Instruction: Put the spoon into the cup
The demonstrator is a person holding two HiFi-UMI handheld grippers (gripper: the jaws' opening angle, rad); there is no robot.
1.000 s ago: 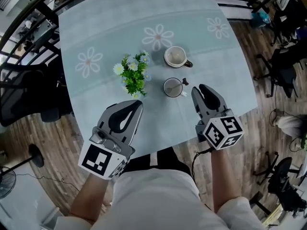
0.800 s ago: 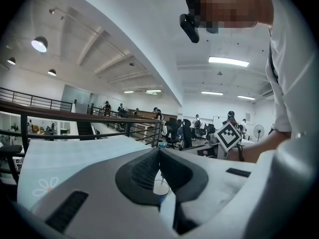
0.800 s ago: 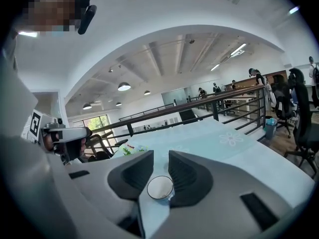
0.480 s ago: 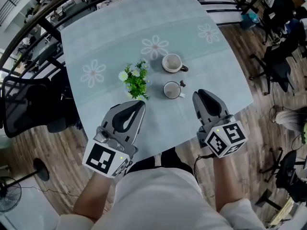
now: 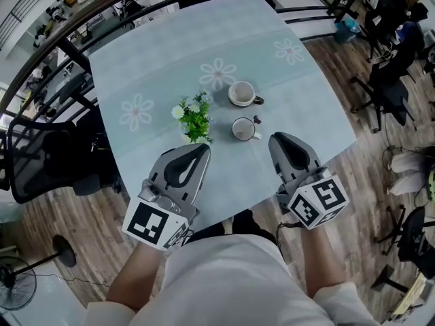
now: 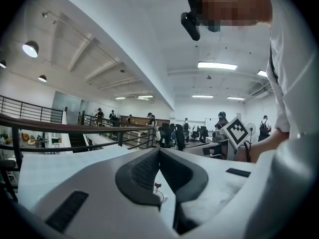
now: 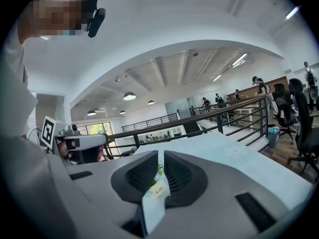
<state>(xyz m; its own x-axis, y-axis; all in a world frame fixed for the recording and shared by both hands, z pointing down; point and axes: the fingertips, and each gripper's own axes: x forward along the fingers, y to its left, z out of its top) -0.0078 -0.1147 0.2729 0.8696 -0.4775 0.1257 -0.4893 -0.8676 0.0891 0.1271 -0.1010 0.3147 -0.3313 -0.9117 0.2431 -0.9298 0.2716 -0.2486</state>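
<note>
A small clear cup (image 5: 242,129) stands on the pale blue flowered tablecloth (image 5: 156,60). The spoon (image 5: 255,120) rests in it, its end sticking out over the rim to the right. In the left gripper view the spoon's end (image 6: 158,185) shows above the cup rim between the jaws. My left gripper (image 5: 197,149) hovers near the table's front edge, left of the cup, shut and empty. My right gripper (image 5: 280,138) is just right of the cup and nearer me, shut with only a thin slit between its pads (image 7: 144,171), holding nothing.
A beige mug (image 5: 242,94) stands behind the small cup. A potted plant with white flowers (image 5: 193,116) is left of both. A black chair (image 5: 41,158) sits off the table's left side, more chairs (image 5: 391,87) to the right, and a railing (image 5: 102,15) along the back.
Both grippers have drawn slightly back toward me and stay shut. The table and cups sit a little farther up in the head view. The spoon has stayed in the cup.
</note>
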